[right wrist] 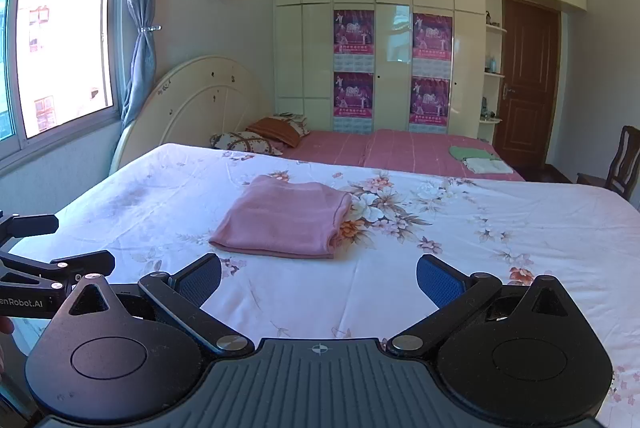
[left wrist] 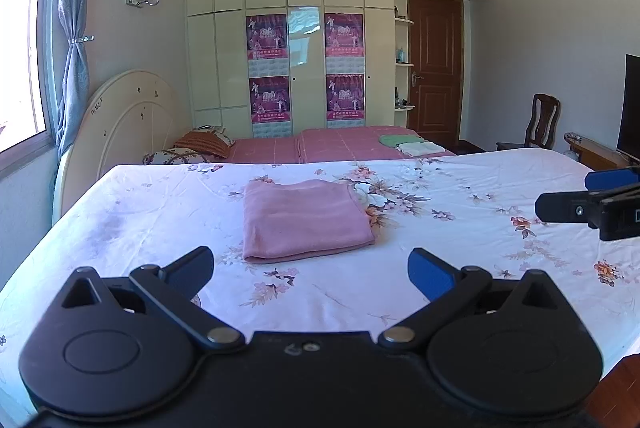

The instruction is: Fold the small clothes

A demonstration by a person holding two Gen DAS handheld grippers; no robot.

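A pink garment (left wrist: pixel 304 220) lies folded into a flat rectangle on the floral sheet (left wrist: pixel 160 212), a little ahead of both grippers; it also shows in the right wrist view (right wrist: pixel 284 218). My left gripper (left wrist: pixel 311 270) is open and empty, held above the sheet just short of the garment's near edge. My right gripper (right wrist: pixel 319 278) is open and empty too, held off to the garment's right. The right gripper's fingers (left wrist: pixel 568 208) show at the right edge of the left wrist view. The left gripper's fingers (right wrist: pixel 36 224) show at the left edge of the right wrist view.
Behind stands a bed with a pink cover (left wrist: pixel 340 144), pillows (left wrist: pixel 204 144) and folded green and white clothes (left wrist: pixel 412 144). A cream wardrobe (left wrist: pixel 304 28) lines the far wall. A door (left wrist: pixel 434 68), a wooden chair (left wrist: pixel 540 124) and a dark screen (left wrist: pixel 630 104) are at the right.
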